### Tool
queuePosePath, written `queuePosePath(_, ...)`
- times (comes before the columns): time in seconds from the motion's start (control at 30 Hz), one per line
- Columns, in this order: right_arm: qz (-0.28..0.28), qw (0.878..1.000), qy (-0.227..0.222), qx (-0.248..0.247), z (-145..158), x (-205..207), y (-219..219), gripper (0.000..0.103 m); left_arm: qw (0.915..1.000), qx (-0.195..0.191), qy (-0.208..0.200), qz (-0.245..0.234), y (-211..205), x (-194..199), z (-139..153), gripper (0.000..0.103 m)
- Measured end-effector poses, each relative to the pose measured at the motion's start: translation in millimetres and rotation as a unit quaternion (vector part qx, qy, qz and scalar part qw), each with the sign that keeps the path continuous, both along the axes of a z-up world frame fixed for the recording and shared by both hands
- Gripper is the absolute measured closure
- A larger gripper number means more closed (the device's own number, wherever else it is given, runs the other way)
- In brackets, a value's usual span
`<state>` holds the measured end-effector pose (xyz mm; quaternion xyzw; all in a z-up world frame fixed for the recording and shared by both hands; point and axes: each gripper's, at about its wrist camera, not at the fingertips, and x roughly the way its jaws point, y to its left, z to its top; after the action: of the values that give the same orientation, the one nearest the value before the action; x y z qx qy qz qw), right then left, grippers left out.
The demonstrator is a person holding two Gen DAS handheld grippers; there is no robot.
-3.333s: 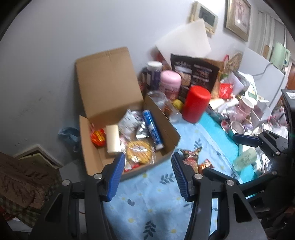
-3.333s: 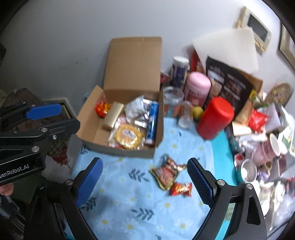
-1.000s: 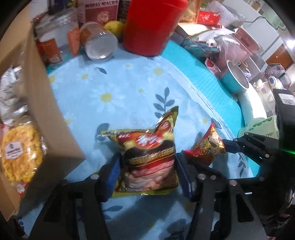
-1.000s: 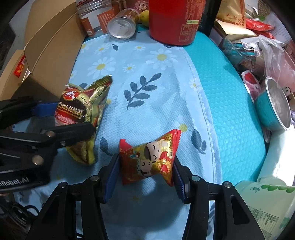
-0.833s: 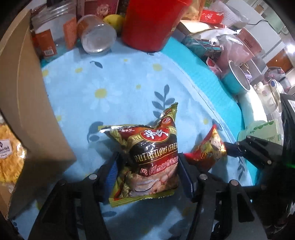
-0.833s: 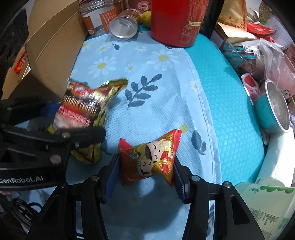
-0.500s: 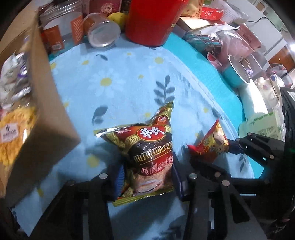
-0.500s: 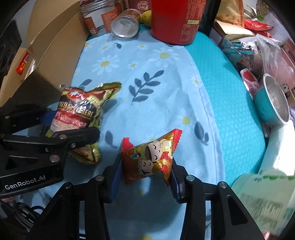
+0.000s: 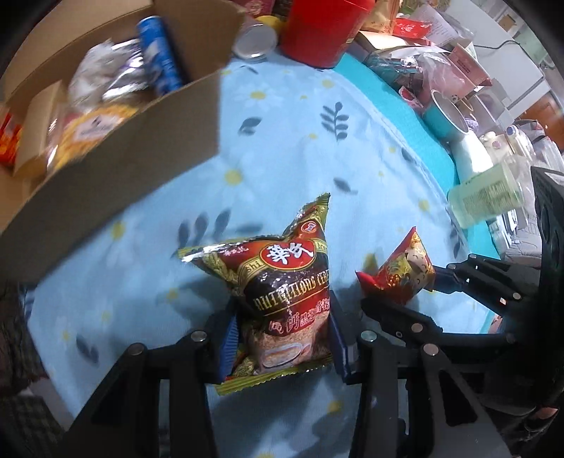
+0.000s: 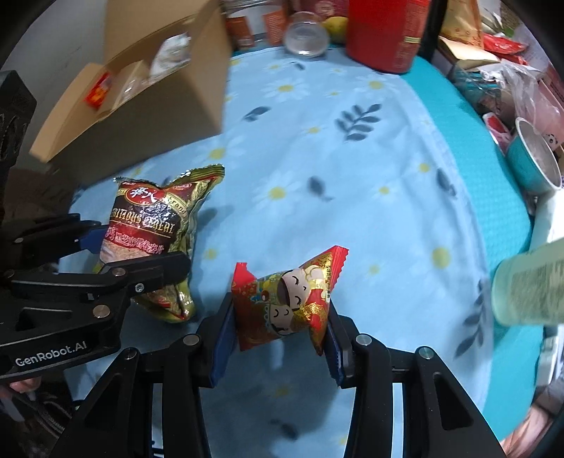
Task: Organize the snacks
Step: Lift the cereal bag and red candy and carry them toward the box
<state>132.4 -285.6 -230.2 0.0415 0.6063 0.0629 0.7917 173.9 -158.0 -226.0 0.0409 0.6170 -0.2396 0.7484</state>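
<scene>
— Two packets, one in each gripper. Which holds which?

— The left gripper [image 9: 282,347] has the brown-and-gold cereal sachet [image 9: 282,292] pinched by its lower half; its jaws have just been closing and now press on both sides of it, narrowed to the packet's width. The right gripper [image 10: 278,338] has the small red-and-gold snack packet [image 10: 289,299] with cartoon faces squeezed between its blue pads, jaws likewise drawn in tight on it.

— Where do the packets sit relative to each other?

— Side by side, not touching. In the left wrist view the red packet [image 9: 398,271] shows just to the right of the sachet; in the right wrist view the sachet [image 10: 155,229] shows to the left, with the left gripper's [image 10: 105,260] black fingers around it.

— And the cardboard box [image 9: 116,148]?

— Open, up and to the left of both packets, on the light blue floral cloth [image 9: 299,148] covering the surface. It holds several snacks, among them a blue tube [image 9: 160,56] and a yellow packet [image 9: 88,130]; they are blurred.

— Anything behind?

— A red canister [image 10: 384,31] and a clear jar lying on its side [image 10: 305,38], at the far edge of the cloth.
</scene>
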Motion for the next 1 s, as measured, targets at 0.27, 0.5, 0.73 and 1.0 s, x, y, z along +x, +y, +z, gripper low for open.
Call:
queuePosePath(0.27, 0.037, 0.999, -0.001, 0.008, 8, -26, 40, 0.059, 0.9992, -0.003, -0.008, 0.04, 37, -39, 14, 0.06)
queuePosePath(0.5, 0.077, 0.997, -0.017, 0.009, 20, -39, 82, 0.059, 0.9961, -0.008, -0.026, 0.084, 74, -67, 36, 0.06)
queuePosePath(0.73, 0.121, 0.992, -0.041, 0.012, 50, -48, 110, 0.059, 0.9916, -0.009, -0.056, 0.116, 107, -80, 61, 0.06)
queuePosePath(1.0, 0.158, 0.984, -0.082, 0.007, 98, -41, 139, 0.059, 0.983, -0.011, -0.119, 0.14, 134, -83, 105, 0.06)
